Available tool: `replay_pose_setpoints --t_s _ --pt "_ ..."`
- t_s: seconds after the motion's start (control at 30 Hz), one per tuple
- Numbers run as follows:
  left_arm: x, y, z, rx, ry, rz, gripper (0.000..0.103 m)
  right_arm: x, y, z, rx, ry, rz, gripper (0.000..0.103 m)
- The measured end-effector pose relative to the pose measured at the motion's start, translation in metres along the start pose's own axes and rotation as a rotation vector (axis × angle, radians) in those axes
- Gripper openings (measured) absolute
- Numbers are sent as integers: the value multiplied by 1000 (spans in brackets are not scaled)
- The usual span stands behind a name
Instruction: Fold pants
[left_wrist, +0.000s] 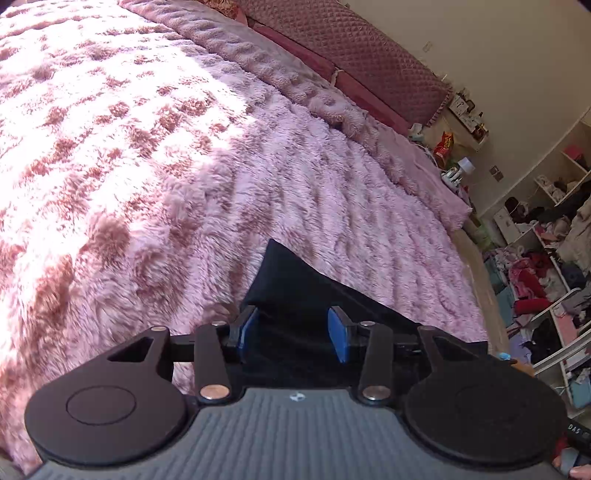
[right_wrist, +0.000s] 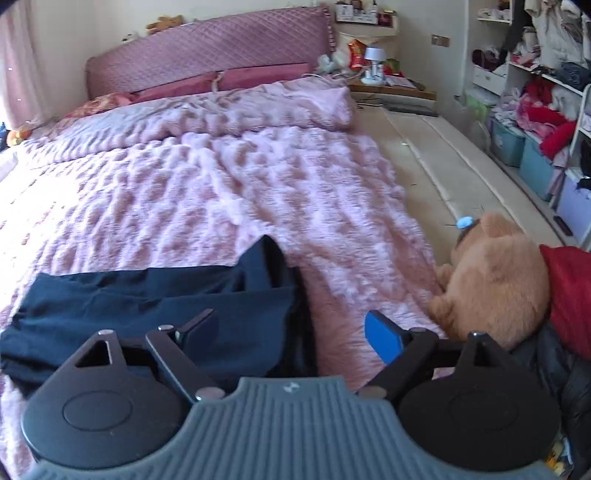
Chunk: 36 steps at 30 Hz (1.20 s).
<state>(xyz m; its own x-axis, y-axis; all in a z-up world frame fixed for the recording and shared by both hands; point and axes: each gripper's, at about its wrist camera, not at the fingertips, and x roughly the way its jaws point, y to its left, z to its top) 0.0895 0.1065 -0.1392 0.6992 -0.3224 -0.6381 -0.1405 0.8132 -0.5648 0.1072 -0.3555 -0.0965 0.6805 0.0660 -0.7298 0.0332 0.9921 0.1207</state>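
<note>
1. The dark navy pants lie in folded layers on the fuzzy pink blanket, filling the lower left of the right wrist view, with one corner of cloth peaking up toward the centre of the frame.
2. In the left wrist view only a dark wedge of the pants shows at lower centre, its point aimed up the frame, with the rest hidden behind the gripper body.
3. The left gripper has its blue pads spread apart, with the dark cloth lying between and under them; I cannot tell whether a pad touches the fabric.
4. The right gripper is spread wide: its left finger sits over the pants' right edge, and its blue-padded right finger is over bare blanket, clamping nothing.
5. Only the right wrist view shows a brown plush bear at right centre, lying at the blanket's edge beside a red cushion.
6. The quilted mauve headboard crosses the top of the right wrist view, and runs diagonally at upper right in the left wrist view.
7. Cluttered shelves of clothes fill the right edge of both views, and a nightstand stands near the headboard.
</note>
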Motion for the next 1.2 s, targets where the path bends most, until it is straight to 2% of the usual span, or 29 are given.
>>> replay_pose_setpoints --t_s 0.07,0.1,0.13,0.17,0.2,0.23,0.27,0.3,0.43,0.5,0.57,0.63,0.67,0.7,0.8,0.97,1.03,1.13,1.17,1.2 --pt "-3 -4 -24 -67 26 -53 46 -6 13 -17 108 22 149 75" --pt "-1 -5 -39 -118 56 -84 46 -4 19 -28 181 47 230 67" --pt "2 -1 -52 -174 79 -119 46 1 25 -40 255 89 293 63" --pt "7 5 -63 -256 95 -158 46 8 30 -51 320 133 343 52" --pt "15 14 -75 -355 123 -191 46 16 34 -62 368 170 388 42" --pt "22 21 -83 -431 165 -214 46 23 40 -74 409 198 427 38" --pt "33 30 -94 -505 210 -239 46 28 45 -84 429 217 436 30" --pt "39 36 -101 -537 233 -246 46 33 47 -92 438 227 437 26" --pt "53 48 -110 -533 200 -211 46 49 41 -110 522 239 451 25" --pt "58 51 -113 -523 192 -194 46 56 33 -114 583 219 473 32" --pt "63 55 -115 -522 174 -173 43 63 31 -114 594 194 434 33" --pt "62 58 -118 -532 132 -173 24 69 29 -114 619 167 428 24" --pt "59 59 -119 -532 106 -198 18 72 29 -115 636 153 432 6" --pt "57 60 -117 -515 91 -225 2 72 28 -116 650 138 438 3" --pt "50 55 -106 -445 127 -219 1 62 26 -117 650 108 451 2" --pt "38 58 -91 -473 218 -231 1 42 1 -114 779 144 520 0" --pt "34 54 -86 -450 233 -218 1 35 -6 -110 802 146 528 0" --pt "41 53 -84 -473 287 -201 1 30 -15 -108 849 162 557 0" --pt "42 50 -83 -428 302 -173 2 28 -14 -105 807 162 534 0" --pt "42 40 -81 -325 334 -112 4 23 -10 -99 714 165 494 0"
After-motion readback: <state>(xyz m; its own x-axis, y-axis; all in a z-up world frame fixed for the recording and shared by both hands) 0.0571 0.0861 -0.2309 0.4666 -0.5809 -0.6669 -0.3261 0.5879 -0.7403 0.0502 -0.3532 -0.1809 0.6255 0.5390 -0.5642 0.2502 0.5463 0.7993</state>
